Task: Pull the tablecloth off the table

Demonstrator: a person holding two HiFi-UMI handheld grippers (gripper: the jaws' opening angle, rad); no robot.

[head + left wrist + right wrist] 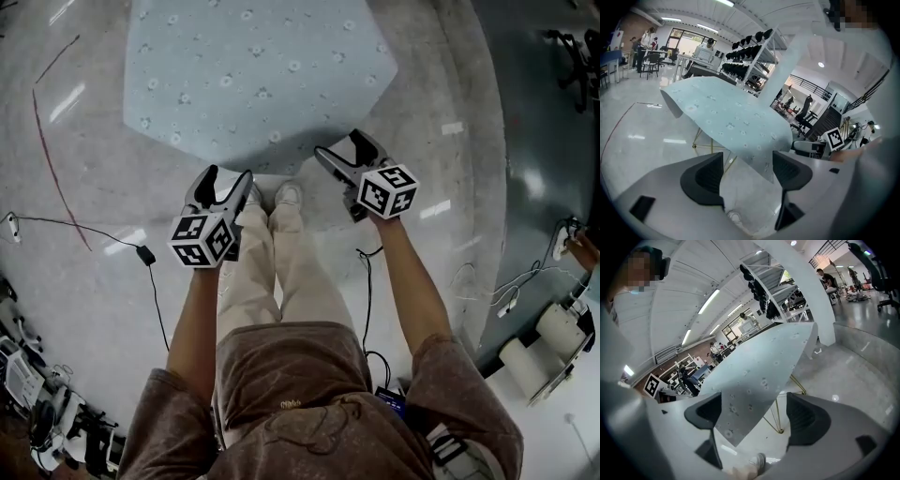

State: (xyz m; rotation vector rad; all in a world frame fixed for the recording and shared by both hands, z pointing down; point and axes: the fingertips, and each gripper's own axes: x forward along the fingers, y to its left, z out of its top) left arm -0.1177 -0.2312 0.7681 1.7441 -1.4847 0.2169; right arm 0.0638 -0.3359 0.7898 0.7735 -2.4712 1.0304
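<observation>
A pale blue tablecloth (253, 75) with a small flower print covers the table ahead of me; its near edge hangs down. My left gripper (228, 178) is open just short of that near edge. In the left gripper view the tablecloth (726, 117) has a hanging corner that shows in the gap of my left gripper (747, 168), close to the right finger (790, 168). My right gripper (345, 150) is also open at the near edge. In the right gripper view a hanging corner of the tablecloth (764, 376) lies between the spread jaws of my right gripper (757, 416). Neither gripper holds the cloth.
Thin gold table legs (701, 140) (780, 420) show under the cloth. My shoes (286, 195) stand close to the table. A cable with a charger (145, 254) lies on the floor at left, equipment (553, 337) at right. Shelving (750, 51) stands behind the table.
</observation>
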